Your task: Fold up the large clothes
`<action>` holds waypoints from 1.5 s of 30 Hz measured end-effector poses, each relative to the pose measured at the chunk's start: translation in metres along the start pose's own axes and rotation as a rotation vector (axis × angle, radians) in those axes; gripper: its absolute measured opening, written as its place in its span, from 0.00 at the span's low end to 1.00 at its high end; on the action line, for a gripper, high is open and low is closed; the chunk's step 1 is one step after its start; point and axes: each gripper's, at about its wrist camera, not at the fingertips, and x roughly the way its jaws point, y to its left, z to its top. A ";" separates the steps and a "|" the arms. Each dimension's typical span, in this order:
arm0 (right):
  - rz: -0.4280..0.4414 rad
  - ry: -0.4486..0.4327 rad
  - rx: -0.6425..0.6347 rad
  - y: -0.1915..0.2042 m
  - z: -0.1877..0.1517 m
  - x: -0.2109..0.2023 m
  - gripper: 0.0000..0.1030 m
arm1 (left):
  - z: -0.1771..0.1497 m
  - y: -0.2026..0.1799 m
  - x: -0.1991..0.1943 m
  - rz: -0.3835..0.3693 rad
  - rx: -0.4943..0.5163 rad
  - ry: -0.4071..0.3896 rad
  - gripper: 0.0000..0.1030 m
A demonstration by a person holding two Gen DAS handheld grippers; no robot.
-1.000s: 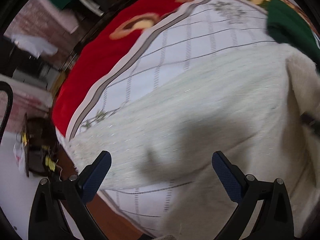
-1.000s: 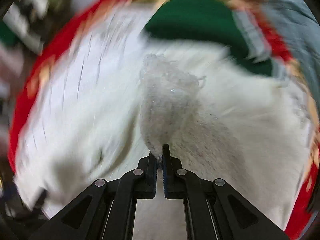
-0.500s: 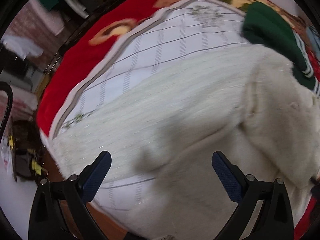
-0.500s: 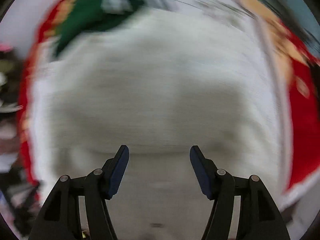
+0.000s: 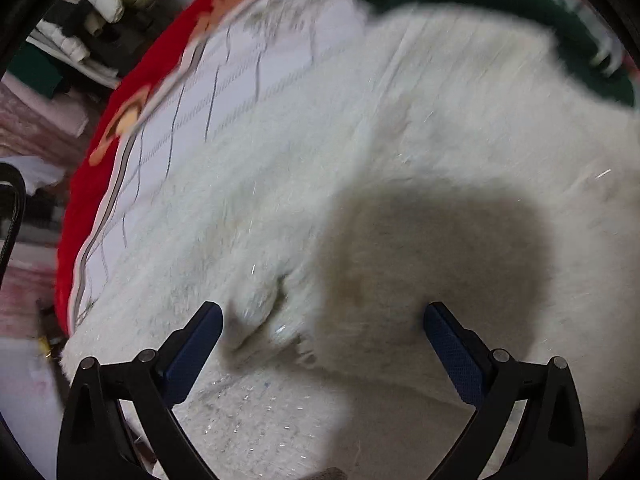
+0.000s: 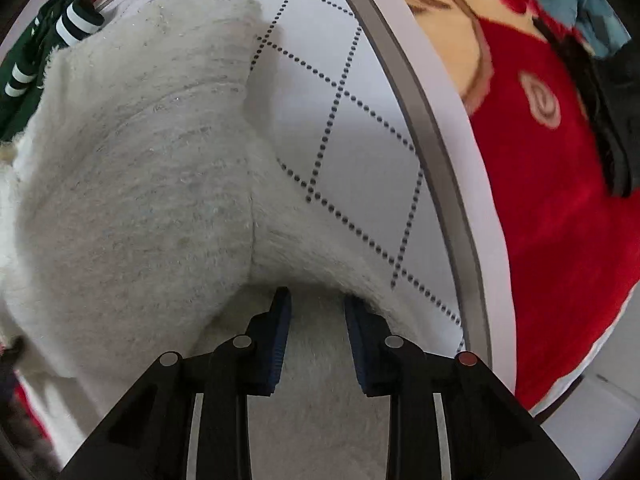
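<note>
A large fluffy white sweater point(image 5: 400, 152) lies spread on the bed, partly folded over itself. My left gripper point(image 5: 320, 324) is open wide just above its near edge, where a small fold bunches up between the fingers. In the right wrist view the sweater point(image 6: 132, 184) fills the left and centre. My right gripper point(image 6: 316, 308) is partly open, its fingertips pressed low against the sweater's edge, with fabric between the jaws. I cannot tell if it pinches the cloth.
The bed has a white gridded sheet point(image 6: 360, 152) and a red patterned blanket point(image 6: 560, 200) around it. A green garment with white stripes point(image 5: 520, 8) lies at the sweater's far side. Stacked clothes point(image 5: 80, 32) sit beyond the bed's left edge.
My right gripper let go of the sweater part it held up, swung to the right edge of the sweater and partly closed. My left gripper moved closer to the near edge.
</note>
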 end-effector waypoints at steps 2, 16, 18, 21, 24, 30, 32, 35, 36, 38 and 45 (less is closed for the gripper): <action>0.003 -0.005 -0.035 -0.003 -0.011 -0.012 0.34 | -0.006 0.014 0.011 -0.061 -0.072 0.024 1.00; 0.205 0.067 -0.365 0.114 -0.127 -0.027 0.72 | -0.156 0.248 0.023 -0.392 -0.841 0.267 0.99; 0.220 0.076 -0.401 0.144 -0.123 -0.024 0.72 | -0.176 0.283 0.043 -0.421 -0.984 0.257 0.99; 0.233 0.076 -0.431 0.202 -0.079 -0.030 0.72 | -0.188 0.322 0.068 -0.433 -1.126 0.189 0.98; 0.223 0.071 -0.442 0.253 -0.052 -0.026 0.72 | -0.184 0.357 0.093 -0.422 -1.230 0.127 0.95; 0.190 0.055 -0.457 0.266 -0.041 -0.029 0.72 | -0.158 0.407 0.095 -0.214 -1.268 0.029 0.76; 0.194 0.050 -0.463 0.276 -0.046 -0.028 0.72 | -0.149 0.421 0.089 -0.162 -1.245 0.013 0.56; 0.205 0.042 -0.466 0.291 -0.053 -0.028 0.72 | -0.128 0.436 0.068 -0.157 -1.136 -0.052 0.12; 0.207 0.039 -0.465 0.293 -0.055 -0.029 0.72 | -0.121 0.435 0.059 -0.138 -1.103 -0.067 0.11; 0.217 0.025 -0.463 0.295 -0.055 -0.034 0.72 | -0.117 0.444 0.038 -0.121 -1.043 -0.129 0.11; 0.083 -0.060 -0.541 0.316 -0.045 -0.023 0.72 | -0.078 0.396 -0.072 -0.040 -0.845 -0.351 0.11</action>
